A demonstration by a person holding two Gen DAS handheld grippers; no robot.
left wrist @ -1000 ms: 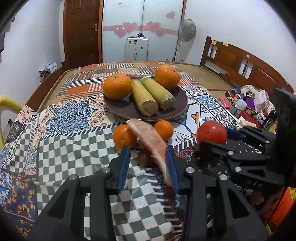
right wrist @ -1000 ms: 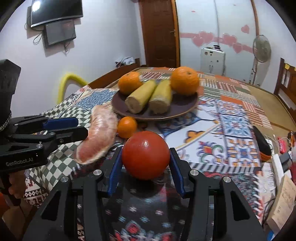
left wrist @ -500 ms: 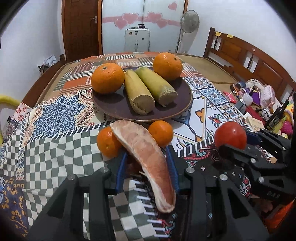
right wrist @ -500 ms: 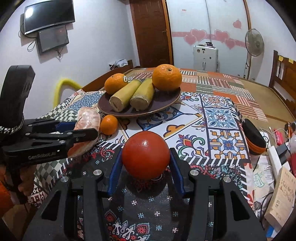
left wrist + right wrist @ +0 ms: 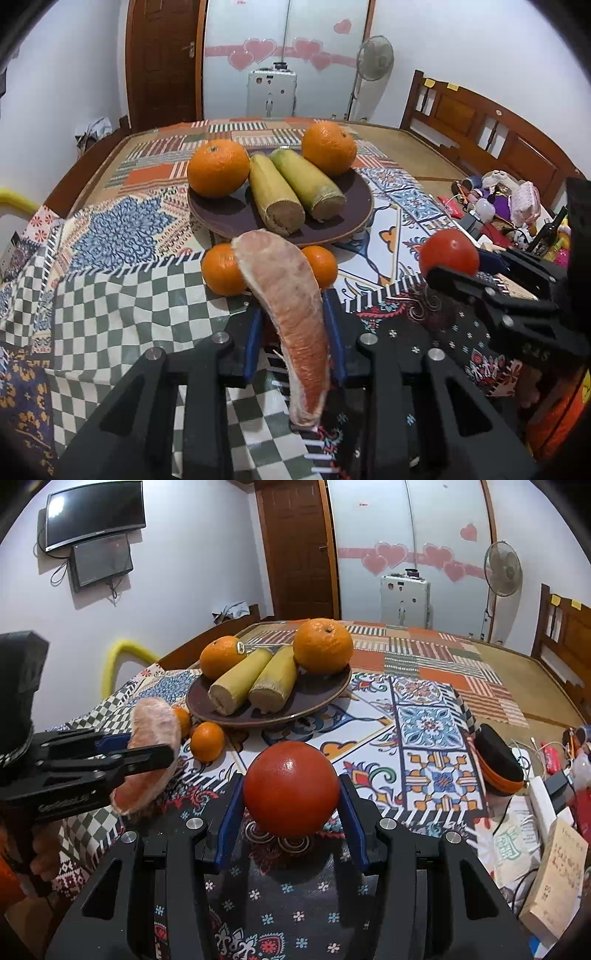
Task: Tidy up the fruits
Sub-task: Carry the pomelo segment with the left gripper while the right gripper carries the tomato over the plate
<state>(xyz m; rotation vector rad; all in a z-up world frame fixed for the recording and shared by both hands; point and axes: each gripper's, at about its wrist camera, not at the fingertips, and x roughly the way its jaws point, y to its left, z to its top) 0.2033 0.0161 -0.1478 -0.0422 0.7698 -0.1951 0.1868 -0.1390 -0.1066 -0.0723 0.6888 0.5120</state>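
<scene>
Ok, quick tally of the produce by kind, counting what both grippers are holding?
Large oranges on the plate: 2
Corn cobs on the plate: 2
Small oranges on the tablecloth: 2
Pomelo wedge in the left gripper: 1
Tomato in the right gripper: 1
Total: 8

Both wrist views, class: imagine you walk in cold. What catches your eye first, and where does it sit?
The red tomato gripped between the right gripper fingers fills the foreground. Beside it, the left gripper clamps a long pink pomelo segment above the patterned tablecloth. Behind them, a dark plate holds two big oranges flanking two yellow-green cut stalks, with two small mandarins at its near edge.
</scene>
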